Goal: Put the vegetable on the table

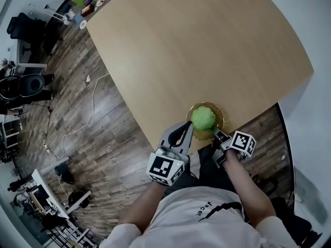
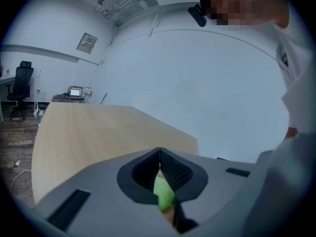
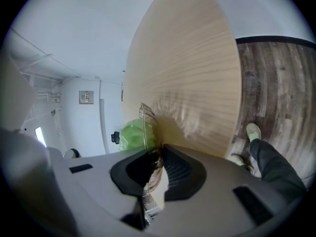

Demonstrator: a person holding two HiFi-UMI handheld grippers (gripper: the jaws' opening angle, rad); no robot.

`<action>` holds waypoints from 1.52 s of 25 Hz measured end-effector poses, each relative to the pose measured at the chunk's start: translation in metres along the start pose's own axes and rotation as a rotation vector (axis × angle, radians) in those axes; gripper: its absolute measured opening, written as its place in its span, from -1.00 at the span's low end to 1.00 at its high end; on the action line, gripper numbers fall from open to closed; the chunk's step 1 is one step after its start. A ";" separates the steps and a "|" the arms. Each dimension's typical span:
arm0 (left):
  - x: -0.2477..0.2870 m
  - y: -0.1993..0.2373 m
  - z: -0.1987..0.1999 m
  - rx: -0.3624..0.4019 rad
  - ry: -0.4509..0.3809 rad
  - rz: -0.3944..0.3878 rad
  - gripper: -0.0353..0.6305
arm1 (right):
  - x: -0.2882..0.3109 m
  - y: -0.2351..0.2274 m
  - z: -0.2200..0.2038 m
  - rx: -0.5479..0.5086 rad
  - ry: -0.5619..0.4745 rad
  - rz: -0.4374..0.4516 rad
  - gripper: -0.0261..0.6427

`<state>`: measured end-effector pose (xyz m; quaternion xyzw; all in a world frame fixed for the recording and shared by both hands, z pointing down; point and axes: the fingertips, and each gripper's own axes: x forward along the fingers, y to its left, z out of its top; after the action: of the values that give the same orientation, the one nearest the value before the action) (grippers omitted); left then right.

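We're clamping the right hand-held gripper (image 1: 216, 133) tight on the rim of a clear amber dish (image 1: 221, 113). The green vegetable (image 1: 203, 118) is sitting in it, at the near edge of the worktop (image 1: 207, 45). The left hand-held gripper (image 1: 190, 124) is hovering just beside the vegetable, tips meeting, pinching nothing we can see. Beyond, wide worktop is stretching away. Small items (image 1: 90, 1) are crowding its far corner, and a cable (image 1: 88, 115) is trailing across the floor (image 1: 119, 154) alongside.

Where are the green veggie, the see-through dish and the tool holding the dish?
green veggie (image 1: 203, 118): head view, middle of its leafy top.
dish (image 1: 221, 113): head view, bare right rim.
right tool (image 3: 159, 151): right gripper view, midway between its fingertips, at the dish's rim.
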<state>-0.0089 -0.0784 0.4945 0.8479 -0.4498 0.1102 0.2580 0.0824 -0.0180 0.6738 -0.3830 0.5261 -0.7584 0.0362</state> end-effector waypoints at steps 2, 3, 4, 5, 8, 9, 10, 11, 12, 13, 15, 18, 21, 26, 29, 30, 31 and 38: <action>0.002 0.004 0.005 -0.005 -0.008 0.006 -0.85 | 0.009 0.007 0.008 0.004 -0.008 -0.010 -0.79; 0.002 0.006 0.009 -0.006 -0.013 0.009 -0.85 | 0.014 0.011 0.012 0.006 -0.013 -0.012 -0.79; 0.002 0.007 0.012 -0.006 -0.017 0.012 -0.85 | 0.017 0.014 0.016 0.006 -0.018 -0.014 -0.79; 0.002 0.008 0.014 -0.005 -0.021 0.015 -0.85 | 0.021 0.017 0.019 0.004 -0.022 -0.017 -0.79; 0.000 0.012 0.015 -0.002 -0.031 0.024 -0.85 | 0.030 0.018 0.024 -0.008 -0.020 -0.037 -0.79; -0.001 0.014 0.015 -0.002 -0.033 0.027 -0.85 | 0.032 0.018 0.025 -0.014 -0.017 -0.049 -0.79; -0.002 0.016 0.016 -0.001 -0.035 0.029 -0.85 | 0.033 0.019 0.025 -0.021 -0.015 -0.063 -0.78; -0.003 0.017 0.017 0.000 -0.037 0.032 -0.85 | 0.033 0.019 0.026 -0.028 -0.015 -0.079 -0.73; -0.004 0.018 0.017 0.001 -0.039 0.033 -0.85 | 0.033 0.019 0.027 -0.036 -0.013 -0.095 -0.69; -0.005 0.018 0.018 0.001 -0.041 0.034 -0.85 | 0.032 0.018 0.028 -0.044 -0.010 -0.113 -0.64; -0.005 0.019 0.019 -0.002 -0.046 0.034 -0.85 | 0.031 0.015 0.027 -0.062 0.003 -0.149 -0.56; -0.006 0.021 0.019 -0.004 -0.054 0.030 -0.85 | 0.029 0.010 0.025 -0.084 0.020 -0.191 -0.53; -0.007 0.024 0.021 -0.004 -0.058 0.024 -0.85 | 0.024 0.009 0.024 -0.099 0.020 -0.211 -0.54; -0.012 0.024 0.025 -0.013 -0.053 0.009 -0.85 | 0.009 0.019 0.023 -0.148 -0.002 -0.228 -0.54; -0.018 0.020 0.029 -0.014 -0.048 -0.008 -0.85 | -0.003 0.036 0.020 -0.204 -0.032 -0.212 -0.60; -0.020 0.017 0.031 -0.012 -0.049 -0.018 -0.85 | -0.008 0.043 0.018 -0.223 -0.047 -0.200 -0.69; -0.023 0.014 0.032 -0.009 -0.051 -0.030 -0.85 | -0.012 0.050 0.016 -0.239 -0.061 -0.183 -0.75; -0.045 -0.007 0.044 0.022 -0.034 -0.090 -0.85 | -0.040 0.118 -0.003 -0.381 -0.150 -0.036 -0.83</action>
<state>-0.0306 -0.0667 0.4363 0.8718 -0.4145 0.0889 0.2455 0.0675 -0.0495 0.5536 -0.4477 0.6489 -0.6151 -0.0115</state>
